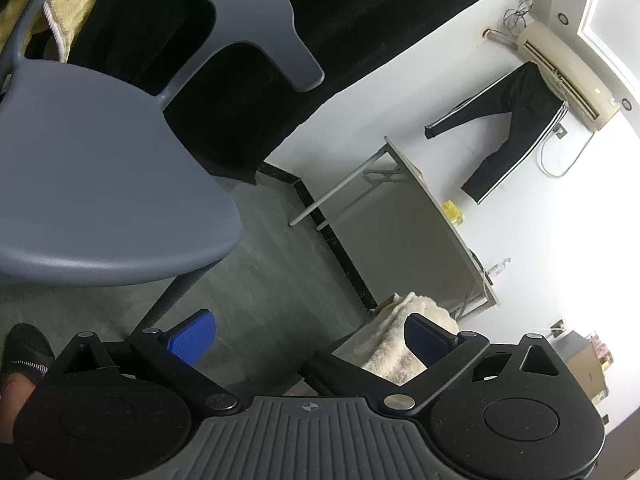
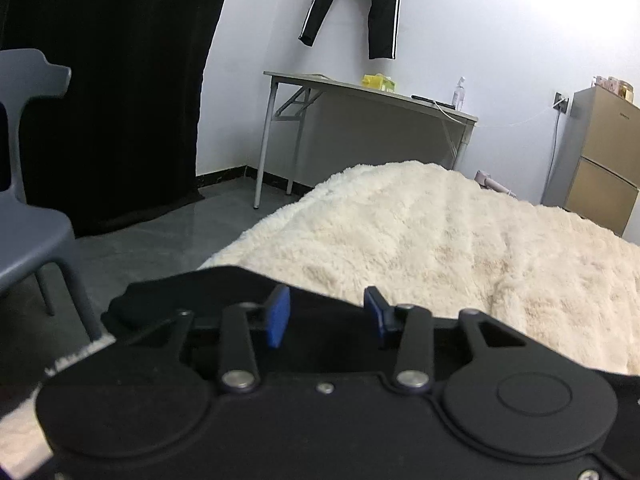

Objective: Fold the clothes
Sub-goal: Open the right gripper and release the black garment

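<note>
Your right gripper (image 2: 327, 314) has its blue fingers (image 2: 278, 314) partly drawn in, a gap open between them. A black garment (image 2: 208, 284) lies under and between them at the near edge of the bed (image 2: 440, 240). Whether the pads actually pinch the cloth cannot be told, since the gripper's body hides the contact. The low, nearly level approach suits catching a hem off the cream fleece bedcover rather than pressing into it.

Your left gripper (image 1: 310, 336) hangs wide open and empty, fingers (image 1: 192, 338) spread over grey floor beside the grey plastic chair (image 1: 100, 160). It is apparently waiting its turn, well clear of the work. A corner of the cream cover shows just past its right finger.

The black garment's visible part runs crosswise to your right gripper, its long axis left to right along the bed's near edge. One end trails off toward the chair side; its full length is hidden. The striped black trousers (image 2: 360, 4) hanging on the wall point legs-down, untouched.
</note>
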A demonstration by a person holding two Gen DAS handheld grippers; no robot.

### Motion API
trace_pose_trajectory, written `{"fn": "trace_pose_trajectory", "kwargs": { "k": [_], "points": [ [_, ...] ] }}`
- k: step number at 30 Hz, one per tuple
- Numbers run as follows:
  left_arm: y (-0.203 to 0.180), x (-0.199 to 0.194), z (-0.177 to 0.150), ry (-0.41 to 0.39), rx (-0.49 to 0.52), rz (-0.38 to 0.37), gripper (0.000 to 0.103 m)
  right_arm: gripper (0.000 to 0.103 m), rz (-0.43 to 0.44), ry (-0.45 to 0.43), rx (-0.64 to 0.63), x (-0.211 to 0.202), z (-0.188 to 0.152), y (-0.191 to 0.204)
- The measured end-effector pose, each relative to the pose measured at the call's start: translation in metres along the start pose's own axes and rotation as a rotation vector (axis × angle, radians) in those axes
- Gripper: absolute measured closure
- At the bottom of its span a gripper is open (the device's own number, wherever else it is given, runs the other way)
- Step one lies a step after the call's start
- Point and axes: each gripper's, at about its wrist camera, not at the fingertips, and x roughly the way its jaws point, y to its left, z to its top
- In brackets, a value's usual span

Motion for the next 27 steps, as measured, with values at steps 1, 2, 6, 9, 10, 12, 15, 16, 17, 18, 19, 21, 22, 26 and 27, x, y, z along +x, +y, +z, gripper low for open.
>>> {"fn": "trace_pose_trajectory", "kwargs": {
  "k": [1, 2, 6, 9, 10, 12, 15, 16, 17, 18, 19, 21, 22, 26, 27],
  "points": [
    [0.0, 0.0, 0.0, 0.0, 0.0, 0.0, 0.003, 0.062, 0.005, -0.005, -0.015, 0.006, 0.002, 0.007],
    [0.0, 0.0, 0.0, 0.001, -0.002, 0.001, 0.003, 0.062, 0.007, -0.008, -0.025, 0.005, 0.002, 0.008],
    [0.0, 0.002, 0.001, 0.0, -0.003, -0.001, 0.003, 0.058, 0.028, 0.047, -0.119, 0.033, 0.008, 0.046],
    [0.0, 0.002, 0.002, -0.003, -0.005, -0.002, 0.003, 0.057, 0.024, 0.119, -0.241, 0.056, 0.006, 0.077],
    [0.001, 0.002, 0.002, -0.003, -0.007, -0.003, 0.003, 0.056, 0.02, 0.154, -0.316, 0.067, 0.005, 0.093],
    [0.001, 0.003, 0.003, -0.003, -0.014, -0.005, 0.003, 0.059, 0.007, 0.195, -0.445, 0.08, 0.0, 0.114],
    [0.0, 0.004, 0.004, -0.006, -0.01, -0.008, 0.003, 0.074, -0.001, 0.201, -0.618, 0.086, -0.006, 0.143],
    [-0.001, 0.004, 0.004, -0.007, -0.007, -0.009, 0.003, 0.09, 0.018, 0.211, -0.672, 0.087, -0.009, 0.153],
    [-0.001, 0.004, 0.004, -0.007, -0.003, -0.01, 0.003, 0.09, 0.032, 0.214, -0.728, 0.087, -0.015, 0.162],
    [-0.002, 0.004, 0.004, -0.008, 0.001, -0.01, 0.003, 0.09, 0.045, 0.217, -0.784, 0.087, -0.021, 0.171],
    [-0.002, 0.003, 0.004, -0.009, 0.005, -0.011, 0.003, 0.091, 0.08, 0.224, -0.808, 0.086, -0.025, 0.177],
    [-0.003, 0.002, 0.003, -0.015, 0.013, -0.012, 0.003, 0.074, 0.177, 0.224, -0.846, 0.079, -0.031, 0.188],
    [-0.003, 0.001, 0.003, -0.017, 0.013, -0.014, 0.003, 0.059, 0.19, 0.183, -0.85, 0.072, -0.031, 0.19],
    [-0.003, 0.0, 0.003, -0.017, 0.016, -0.013, 0.003, 0.035, 0.259, -0.015, -0.742, 0.027, -0.017, 0.177],
    [-0.003, -0.001, 0.002, -0.013, 0.02, -0.015, 0.003, 0.033, 0.255, -0.062, -0.675, 0.011, -0.01, 0.164]
  ]
}}
